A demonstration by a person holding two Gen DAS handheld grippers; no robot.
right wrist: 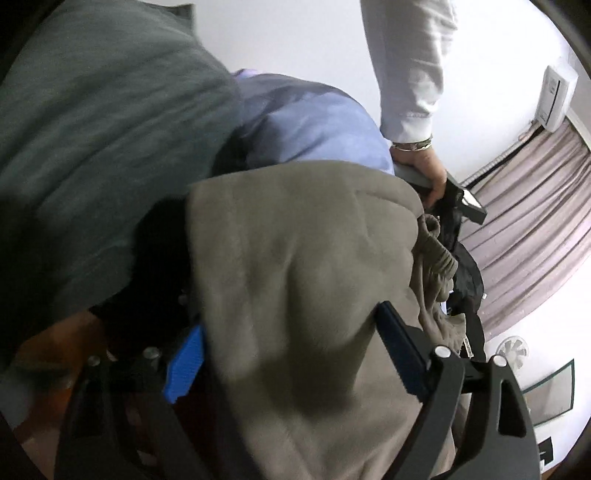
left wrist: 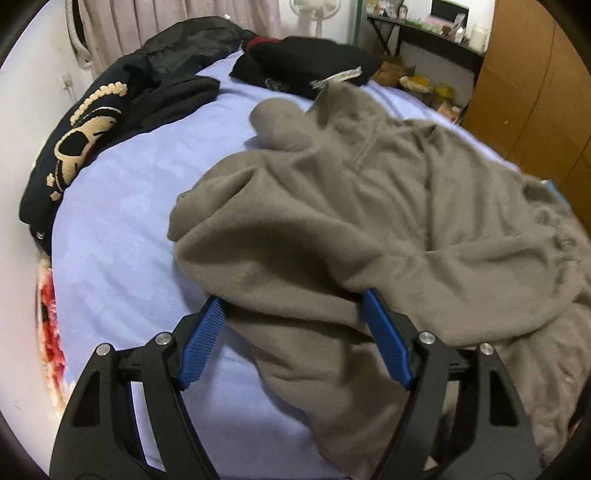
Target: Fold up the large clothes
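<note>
From the left wrist camera: the left gripper (left wrist: pixel 291 306) has its blue pads (left wrist: pixel 202 341) spread wide apart, and a bunched fold of the grey-brown fleece (left wrist: pixel 369 221) sits between them. Cloth touches both pad tips, but the jaws stand open, not clamped. The fleece sprawls rumpled across the right half of the lilac bed sheet (left wrist: pixel 129 229), one rounded sleeve end poking up toward the far side. Along the left edge of the bed lies a black garment with a cream skull print (left wrist: pixel 85 136), and at the far end a black pile with a red stripe (left wrist: pixel 303 62). Behind it, a white fan (left wrist: pixel 314 11), a curtain (left wrist: pixel 155 18), and a wooden wardrobe (left wrist: pixel 535 92) on the right.

Over to the right wrist camera, tilted and blurry: the right gripper (right wrist: pixel 291 325) is also wide apart, with the fleece (right wrist: pixel 295 277) draped thick over and between its fingers. Open jaws, cloth lying across them. Upper right, the person's left hand (right wrist: pixel 421 162) in a white sleeve, bracelet at the wrist, holds the other tool's handle. A dark green cloth (right wrist: pixel 92 147) fills the left side, the sheet (right wrist: pixel 314 122) peeks through the middle, and the curtain (right wrist: pixel 535 203) hangs at right.
</note>
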